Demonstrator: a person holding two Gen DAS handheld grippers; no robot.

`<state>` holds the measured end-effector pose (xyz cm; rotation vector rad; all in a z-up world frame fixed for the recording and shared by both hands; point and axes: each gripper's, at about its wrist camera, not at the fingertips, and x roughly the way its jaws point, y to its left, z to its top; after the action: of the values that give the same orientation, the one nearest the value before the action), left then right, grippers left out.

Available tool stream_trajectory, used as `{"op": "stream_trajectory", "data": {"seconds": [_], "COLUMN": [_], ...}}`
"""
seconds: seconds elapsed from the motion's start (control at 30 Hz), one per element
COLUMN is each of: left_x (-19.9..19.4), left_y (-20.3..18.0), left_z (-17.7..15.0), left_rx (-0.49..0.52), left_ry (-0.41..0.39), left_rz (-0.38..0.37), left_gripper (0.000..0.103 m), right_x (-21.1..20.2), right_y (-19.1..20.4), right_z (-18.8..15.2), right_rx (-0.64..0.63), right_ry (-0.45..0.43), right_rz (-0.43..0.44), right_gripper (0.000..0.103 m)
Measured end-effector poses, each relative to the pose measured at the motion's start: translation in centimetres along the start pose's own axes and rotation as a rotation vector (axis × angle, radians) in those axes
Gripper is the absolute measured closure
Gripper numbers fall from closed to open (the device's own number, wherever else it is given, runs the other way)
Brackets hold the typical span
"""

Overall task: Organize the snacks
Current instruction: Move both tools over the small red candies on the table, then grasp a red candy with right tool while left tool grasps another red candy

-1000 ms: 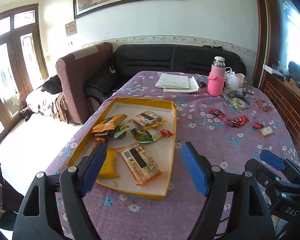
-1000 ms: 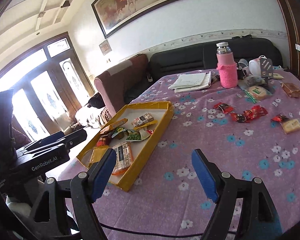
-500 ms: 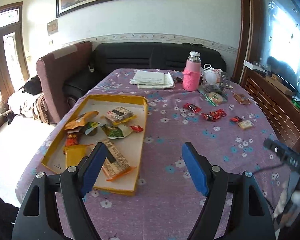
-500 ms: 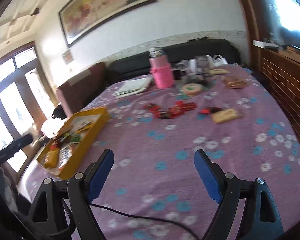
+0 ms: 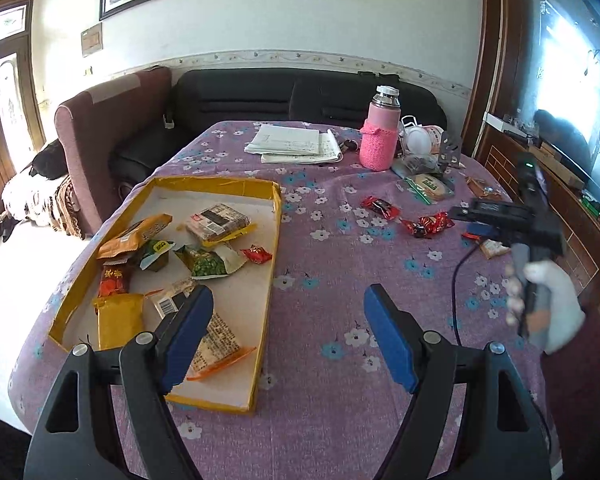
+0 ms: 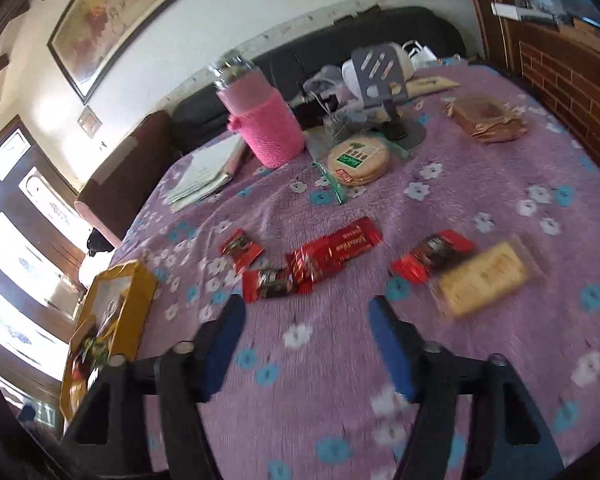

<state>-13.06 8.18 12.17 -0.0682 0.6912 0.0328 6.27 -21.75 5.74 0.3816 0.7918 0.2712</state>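
The left gripper (image 5: 288, 336) hangs above the near edge of the desk (image 5: 332, 432), its jaws spread wide with nothing between them; its left finger overlaps the near right part of the yellow tray (image 5: 274, 248). The tray lies on the left half of the purple flowered cloth, long axis running away from the camera, and holds a scatter of snack packs — among them a brown bar (image 5: 218, 222) lying crosswise toward the far end, a green bag (image 5: 208, 264) in the middle, and a long barcode pack (image 5: 216, 338) angled toward the near right corner. The right gripper (image 6: 306, 340) is likewise wide open and empty, poised over bare cloth just short of a cluster of red wrappers (image 6: 320, 258). The longest of these points up and to the right, a smaller red one (image 6: 242, 249) sits apart to its left, and another red pack (image 6: 432, 254) lies to the right, touching a pale biscuit pack (image 6: 482, 280) whose long axis also slants up to the right. Beyond them sit a round cracker pack (image 6: 358, 158), a pink bottle (image 6: 262, 120) standing upright, a stack of papers (image 6: 208, 172) and a brown pack (image 6: 486, 118) far right. This view is somewhat blurred.
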Motion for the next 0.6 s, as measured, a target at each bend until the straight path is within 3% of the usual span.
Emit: {"op": "stream_trajectory", "data": {"seconds": [0.17, 0.2, 0.23, 0.27, 0.37, 0.6], "left_x": [1.3, 1.6, 1.9, 2.2, 3.5, 9.8], "left_y": [-0.1, -0.2, -0.4, -0.6, -2.0, -6.0], "left_z": [0.7, 0.8, 0.9, 1.0, 1.8, 5.9], "left_rx": [0.009, 0.011, 0.018, 0.025, 0.058, 0.059], "left_ry": [0.017, 0.018, 0.023, 0.028, 0.045, 0.093], "left_rz": [-0.012, -0.017, -0.029, -0.042, -0.103, -0.236], "left_gripper": [0.025, 0.025, 0.025, 0.025, 0.025, 0.025], "right_x": [5.7, 6.3, 6.9, 7.3, 6.1, 0.0], "right_y": [0.2, 0.3, 0.4, 0.7, 1.1, -1.0], "right_z": [1.7, 1.8, 1.9, 1.7, 0.7, -2.7], "right_rx": [0.03, 0.028, 0.021, 0.007, -0.026, 0.071], "right_ry": [0.049, 0.058, 0.067, 0.084, 0.047, -0.067], "right_rz": [-0.06, -0.055, -0.061, -0.086, -0.112, 0.082], "right_gripper": [0.046, 0.053, 0.082, 0.087, 0.087, 0.087]}}
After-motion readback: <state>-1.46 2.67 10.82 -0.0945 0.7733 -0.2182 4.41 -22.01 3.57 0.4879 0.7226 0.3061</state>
